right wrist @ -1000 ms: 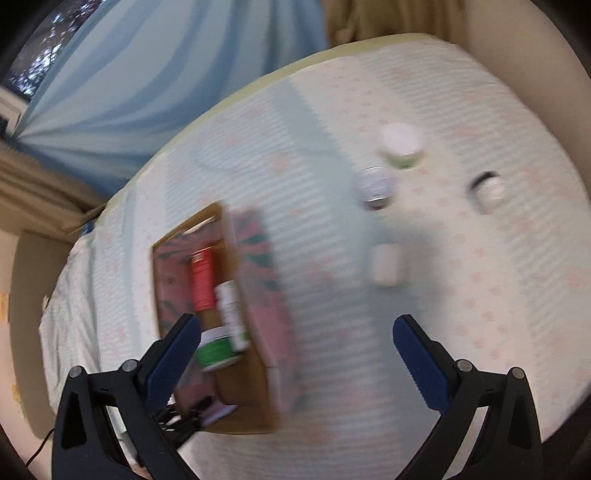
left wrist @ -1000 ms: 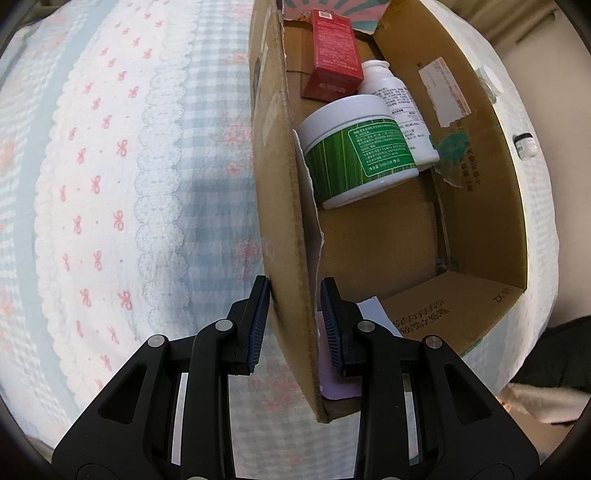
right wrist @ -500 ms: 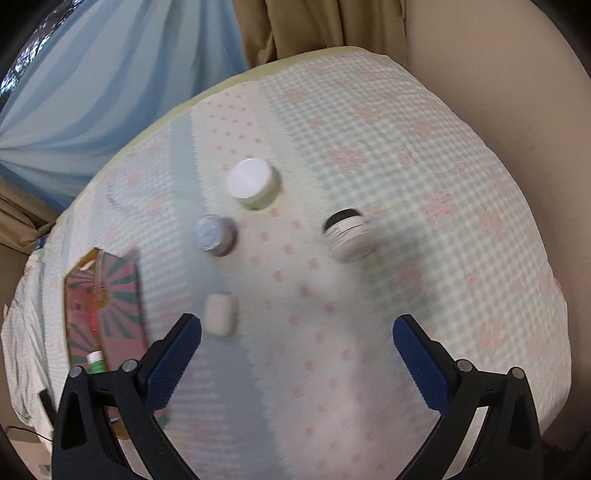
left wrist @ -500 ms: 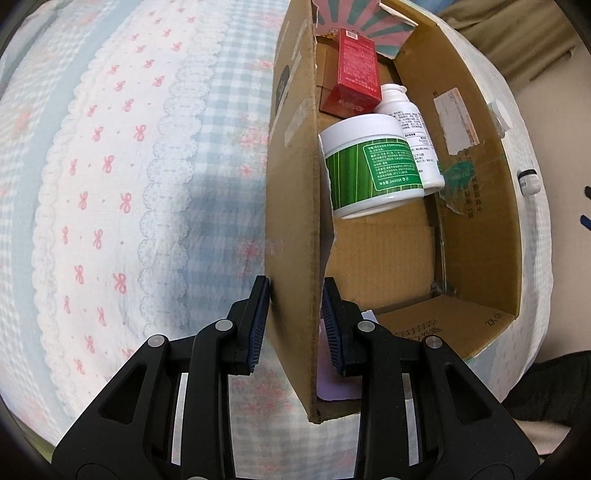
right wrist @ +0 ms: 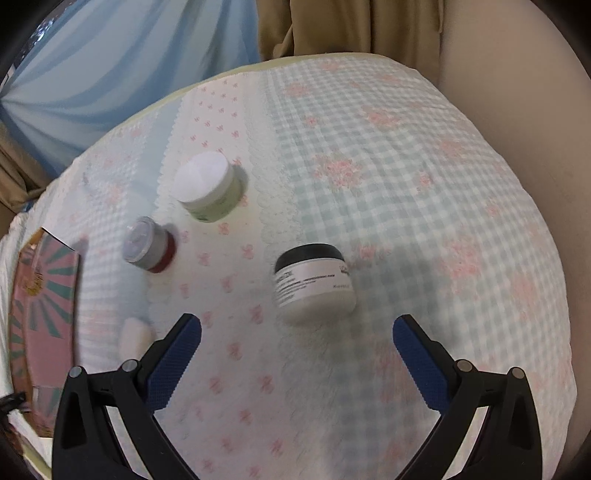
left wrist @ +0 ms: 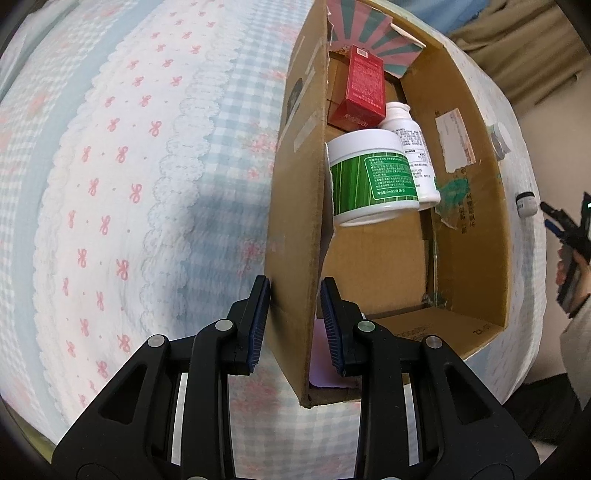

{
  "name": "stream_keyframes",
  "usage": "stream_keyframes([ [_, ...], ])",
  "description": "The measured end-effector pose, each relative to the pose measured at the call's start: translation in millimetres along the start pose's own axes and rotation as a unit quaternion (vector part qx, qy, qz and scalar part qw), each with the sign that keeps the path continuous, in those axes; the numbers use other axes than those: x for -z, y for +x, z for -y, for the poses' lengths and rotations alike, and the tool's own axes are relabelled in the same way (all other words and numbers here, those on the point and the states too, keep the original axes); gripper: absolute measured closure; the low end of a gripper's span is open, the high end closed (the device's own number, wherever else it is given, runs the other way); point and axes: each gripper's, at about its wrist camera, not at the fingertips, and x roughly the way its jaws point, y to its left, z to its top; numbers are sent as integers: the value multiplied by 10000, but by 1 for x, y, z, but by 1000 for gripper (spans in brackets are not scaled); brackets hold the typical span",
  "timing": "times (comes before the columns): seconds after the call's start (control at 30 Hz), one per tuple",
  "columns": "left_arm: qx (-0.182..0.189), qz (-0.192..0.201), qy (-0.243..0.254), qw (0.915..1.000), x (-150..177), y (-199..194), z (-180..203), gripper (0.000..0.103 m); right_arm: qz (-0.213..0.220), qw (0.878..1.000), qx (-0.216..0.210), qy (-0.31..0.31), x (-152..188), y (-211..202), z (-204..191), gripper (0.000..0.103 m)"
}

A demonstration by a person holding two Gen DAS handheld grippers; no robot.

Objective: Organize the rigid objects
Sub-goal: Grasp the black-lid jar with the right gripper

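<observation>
**Cardboard wall pinched on the left, jar waiting on the right**

Cardboard makes up the box [left wrist: 472, 206], which sits on a checked quilt [left wrist: 122, 192] with pink bows; the left gripper [left wrist: 293, 317] has its blue pads closed on the box's near-left wall, one pad outside and one inside, both pressed to the board. Inside the box, toward its far end, lie a green tub [left wrist: 369, 181] with a white lid, a white bottle [left wrist: 410, 147] just right of it and touching, and a red carton [left wrist: 364, 88] beyond both, leaning on the left wall; a pink and teal striped flap [left wrist: 373, 33] stands at the far end. The near half of the box floor is bare board. At the right edge of the left view, a hand [left wrist: 570, 254] carries the other tool.

In the right view, the right gripper [right wrist: 297, 332] hangs over the quilt with its fingers spread wide and nothing between them; a white jar [right wrist: 314, 282] with a black lid lies just beyond the fingertips, between their lines, apart from both pads. Farther and to the left stand a white-lidded pot [right wrist: 208, 186] and a small grey-lidded jar [right wrist: 149, 245] with a red base, near each other but apart; a small white item [right wrist: 135, 338], blurred, lies just left of the left finger. The striped flap shows at the far left edge.
</observation>
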Motion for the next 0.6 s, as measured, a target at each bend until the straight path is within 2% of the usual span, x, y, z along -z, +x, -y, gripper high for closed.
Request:
stream_keyframes([
  [0.1,-5,23,-42,10000,1,0,0,77,-12,10000,76,-57,-1,20,5,1],
  [0.17,-13,25,-33,10000,1,0,0,77,-35,10000,56,-28,-3,32,10,13],
  [0.4,-29,43,-98,9999,0,2,1,77,-135,9997,200,-52,-9,51,14,32],
  [0.53,-1,42,-134,9999,1,1,-1,77,-144,9997,52,-191,-11,52,10,49],
  [0.6,17,34,-154,9999,0,1,-2,77,-211,9993,103,-276,-12,54,6,49],
])
